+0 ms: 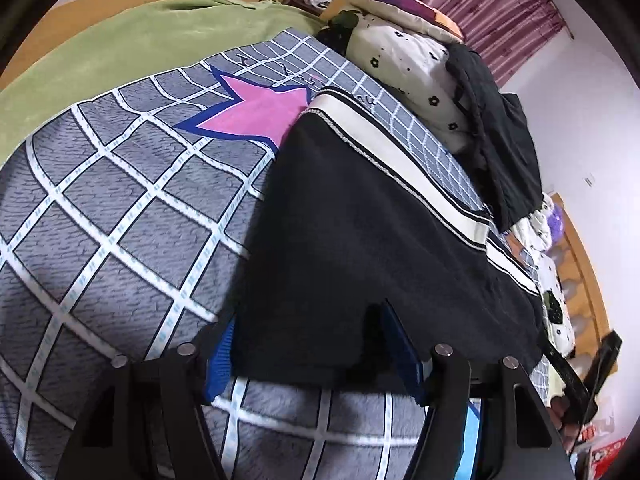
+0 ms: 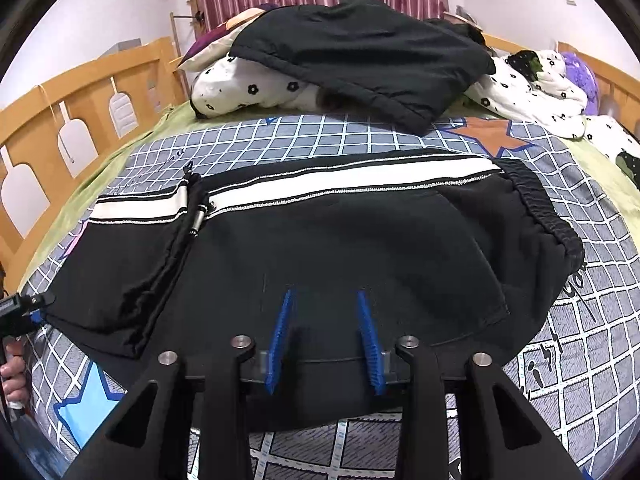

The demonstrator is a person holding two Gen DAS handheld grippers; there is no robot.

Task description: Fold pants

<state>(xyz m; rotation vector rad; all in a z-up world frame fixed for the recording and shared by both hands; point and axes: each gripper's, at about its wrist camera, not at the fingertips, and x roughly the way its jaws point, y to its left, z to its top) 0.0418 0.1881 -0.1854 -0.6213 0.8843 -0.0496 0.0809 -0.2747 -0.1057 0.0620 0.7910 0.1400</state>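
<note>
Black pants (image 2: 340,240) with a white side stripe (image 2: 340,180) lie folded on the grey checked blanket (image 2: 580,300), elastic waistband (image 2: 556,220) to the right and a drawstring (image 2: 196,208) at the left. My right gripper (image 2: 325,300) hovers open over the pants' near edge, its blue pads (image 2: 282,336) apart on flat cloth. In the left wrist view the same pants (image 1: 360,240) reach down between the fingers of my left gripper (image 1: 308,316). It is open, with one blue pad (image 1: 220,360) beside the cloth's edge. The left gripper (image 2: 24,308) also shows at the right wrist view's left edge.
A black jacket (image 2: 360,60) lies on a flower-printed quilt (image 2: 248,88) at the far side of the bed. A wooden rail (image 2: 60,112) runs along the left. Green sheet (image 1: 120,48) shows beyond the blanket. A person's hand (image 2: 12,372) holds the left gripper.
</note>
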